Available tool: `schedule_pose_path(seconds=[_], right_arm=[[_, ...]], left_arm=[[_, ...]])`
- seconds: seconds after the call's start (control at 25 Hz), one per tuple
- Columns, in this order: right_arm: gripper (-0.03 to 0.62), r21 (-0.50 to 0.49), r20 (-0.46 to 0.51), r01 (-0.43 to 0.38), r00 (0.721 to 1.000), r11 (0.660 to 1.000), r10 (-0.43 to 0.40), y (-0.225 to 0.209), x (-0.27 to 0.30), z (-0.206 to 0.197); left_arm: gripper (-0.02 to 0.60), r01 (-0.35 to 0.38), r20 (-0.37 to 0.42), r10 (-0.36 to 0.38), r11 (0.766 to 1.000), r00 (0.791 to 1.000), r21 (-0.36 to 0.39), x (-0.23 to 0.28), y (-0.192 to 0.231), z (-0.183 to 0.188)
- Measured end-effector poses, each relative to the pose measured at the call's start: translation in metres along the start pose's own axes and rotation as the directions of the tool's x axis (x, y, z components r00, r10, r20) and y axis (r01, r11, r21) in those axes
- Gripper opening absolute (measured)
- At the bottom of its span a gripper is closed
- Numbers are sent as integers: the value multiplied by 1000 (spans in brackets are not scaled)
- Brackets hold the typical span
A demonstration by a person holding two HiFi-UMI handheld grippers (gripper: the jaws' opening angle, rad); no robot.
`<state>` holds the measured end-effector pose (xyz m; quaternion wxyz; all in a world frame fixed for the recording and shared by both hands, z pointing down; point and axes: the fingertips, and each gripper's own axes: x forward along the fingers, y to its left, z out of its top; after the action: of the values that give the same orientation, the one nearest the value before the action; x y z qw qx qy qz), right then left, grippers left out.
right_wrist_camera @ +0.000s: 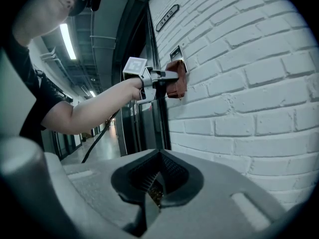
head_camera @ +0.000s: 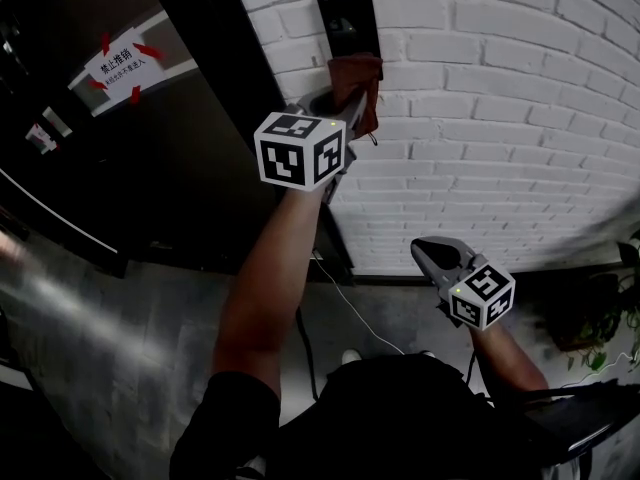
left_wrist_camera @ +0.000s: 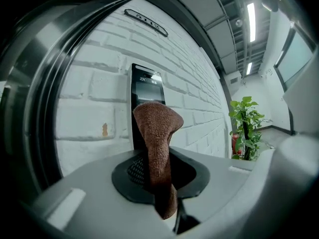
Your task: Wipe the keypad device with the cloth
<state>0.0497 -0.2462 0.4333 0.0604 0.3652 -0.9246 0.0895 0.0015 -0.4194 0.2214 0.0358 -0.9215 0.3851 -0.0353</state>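
A black keypad device [head_camera: 349,23] is mounted on the white brick wall [head_camera: 500,118]. My left gripper [head_camera: 345,103] is raised to it, shut on a brown cloth [head_camera: 358,78] that presses against the device's lower half. In the left gripper view the brown cloth [left_wrist_camera: 156,133] stands up from the shut jaws and covers the lower part of the keypad device [left_wrist_camera: 145,91]. My right gripper [head_camera: 428,253] hangs lower, by the wall, shut with nothing in it. From the right gripper view I see the left gripper [right_wrist_camera: 162,77] holding the cloth [right_wrist_camera: 176,85] on the wall.
A dark door frame [head_camera: 220,88] runs beside the device, with a glass door carrying a white notice [head_camera: 122,65] at the left. A cable [head_camera: 345,303] hangs below. A green potted plant [left_wrist_camera: 245,128] stands further along the wall.
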Motion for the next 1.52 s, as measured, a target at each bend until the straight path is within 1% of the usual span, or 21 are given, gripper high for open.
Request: schedule_pose_path(seconds=[0.28, 0.4, 0.48, 0.56, 0.68, 0.92, 1.04, 1.12, 1.2, 1.28, 1.44, 1.52], right_arm=[[-9, 4, 0, 4, 1000, 1000, -4, 0, -1, -2], [-9, 8, 3, 11, 1000, 1000, -11, -2, -2, -2], [-9, 10, 5, 12, 1000, 1000, -12, -2, -3, -2], [-9, 10, 7, 12, 1000, 1000, -12, -3, -2, -2], [-9, 7, 9, 9, 1000, 1000, -9, -4, -2, 0], [-9, -3, 12, -6, 1000, 1000, 6, 1, -1, 1], [-9, -3, 4, -12, 1000, 1000, 12, 3, -3, -2], [-9, 3, -1, -11, 1000, 1000, 11, 2, -5, -4], [-9, 8, -2, -8, 1000, 1000, 8, 2, -6, -6], [-9, 7, -1, -7, 1000, 1000, 7, 3, -7, -6], [-9, -1, 0, -2, 1000, 1000, 2, 2, -8, -5], [-9, 0, 4, 2, 1000, 1000, -2, 0, -9, -3]], left_arm=[[63, 6, -60, -9, 999, 998, -47, 6, 0, -37], [63, 20, -87, -23, 999, 996, -33, 3, -6, -46], [63, 39, -79, -40, 999, 996, -14, -5, -14, -41], [63, 60, -51, -60, 998, 997, 0, -16, -22, -26], [63, 76, 19, -76, 997, 997, 17, -31, -27, 8], [63, 41, 152, -49, 998, 987, 54, -40, -15, 86], [63, 21, 221, -34, 998, 975, 65, -40, -11, 122], [63, -1, 260, -16, 998, 965, 64, -37, -6, 139], [63, -40, 293, 19, 997, 956, 66, -33, 1, 151], [63, -62, 315, 39, 996, 948, 63, -28, 5, 159], [63, -61, 304, 31, 994, 952, 88, -14, 0, 163], [63, -71, 300, 38, 992, 953, 101, -9, 2, 163]])
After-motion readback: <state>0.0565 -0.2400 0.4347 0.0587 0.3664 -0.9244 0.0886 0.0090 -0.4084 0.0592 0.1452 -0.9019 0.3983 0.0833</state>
